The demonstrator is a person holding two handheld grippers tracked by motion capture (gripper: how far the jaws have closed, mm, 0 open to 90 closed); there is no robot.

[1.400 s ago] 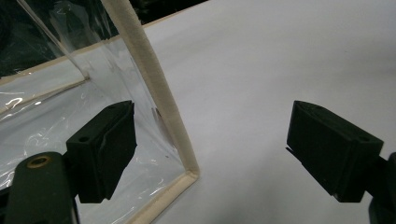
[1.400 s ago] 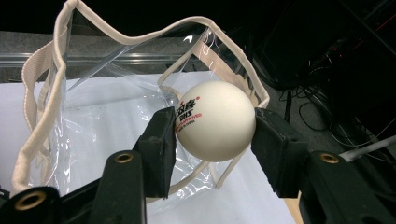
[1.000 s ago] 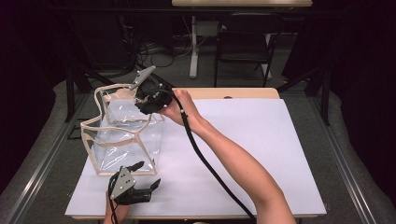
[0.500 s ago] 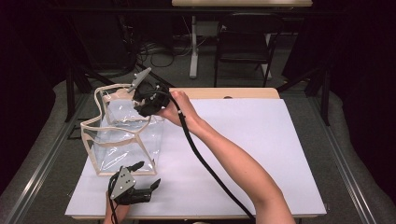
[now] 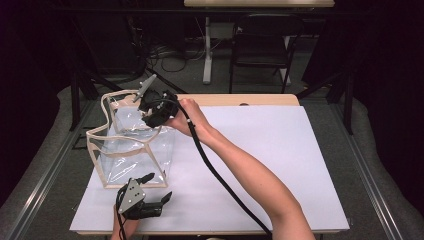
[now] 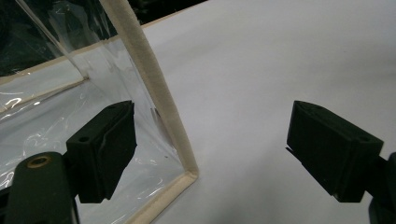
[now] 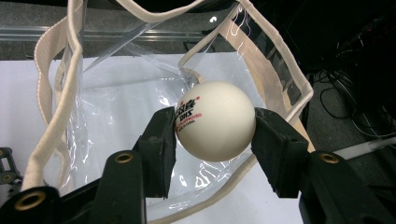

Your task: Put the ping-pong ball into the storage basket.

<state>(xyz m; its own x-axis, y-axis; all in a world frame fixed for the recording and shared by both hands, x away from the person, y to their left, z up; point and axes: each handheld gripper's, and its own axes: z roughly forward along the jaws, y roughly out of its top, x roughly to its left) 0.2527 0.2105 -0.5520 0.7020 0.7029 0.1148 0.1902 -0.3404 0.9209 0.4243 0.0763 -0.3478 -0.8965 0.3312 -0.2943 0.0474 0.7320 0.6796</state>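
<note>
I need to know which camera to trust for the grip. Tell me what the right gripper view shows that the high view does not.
Right gripper view alone: the white ball with red print, pinched between the right claw pads above the clear bag's open mouth.

High view alone: the left claw with jaws apart by the bag's near corner, the person's forearm, the trailing cable, and the white table sheet.

Both: the bag with its cream trim, standing open, and the right claw over it.

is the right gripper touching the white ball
Touching. In the right gripper view, both pads of the right gripper press on the sides of the white ball, above the clear bag.
</note>
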